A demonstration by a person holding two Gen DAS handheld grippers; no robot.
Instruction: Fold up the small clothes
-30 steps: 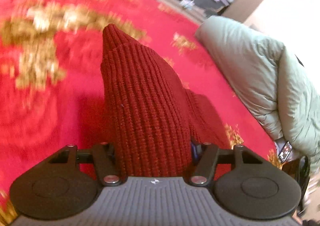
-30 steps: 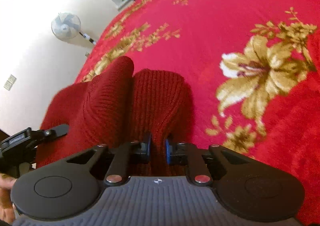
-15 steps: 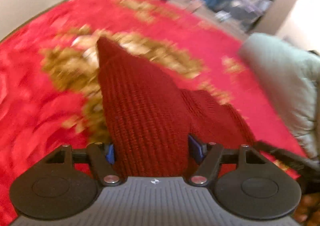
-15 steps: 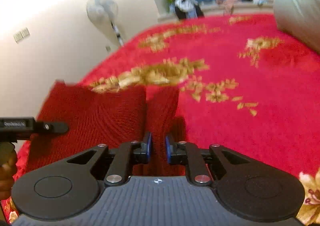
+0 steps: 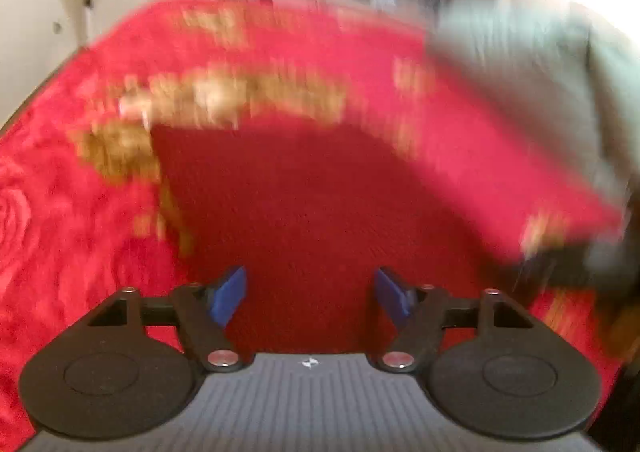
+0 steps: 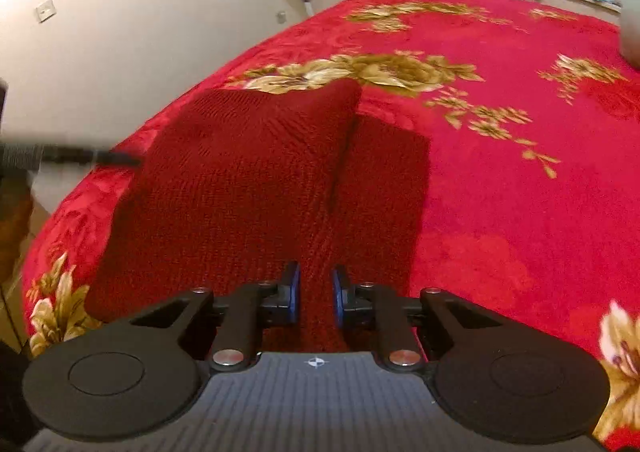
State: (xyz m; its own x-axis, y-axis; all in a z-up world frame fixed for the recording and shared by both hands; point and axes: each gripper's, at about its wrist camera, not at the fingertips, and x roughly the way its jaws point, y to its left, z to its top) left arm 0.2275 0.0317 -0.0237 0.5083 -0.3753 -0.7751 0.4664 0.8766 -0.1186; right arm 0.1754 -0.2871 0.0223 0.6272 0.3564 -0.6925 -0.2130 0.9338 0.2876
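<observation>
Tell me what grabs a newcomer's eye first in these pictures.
The bright red blanket with gold flowers fills both views. On it lies a dark red knit garment, one edge pinched in the right gripper. The left gripper hangs open above the knit, nothing between its pads.

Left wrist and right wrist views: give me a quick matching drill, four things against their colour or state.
Things:
1. left gripper
2. right gripper
3. knit garment
4. bedspread

States:
A. bright red with gold flowers
B. dark red, ribbed, lying on the bed
C. pads apart, clear of the cloth
D. pinching a fold of knit

Pairs: 1-C, 2-D, 3-B, 4-A
</observation>
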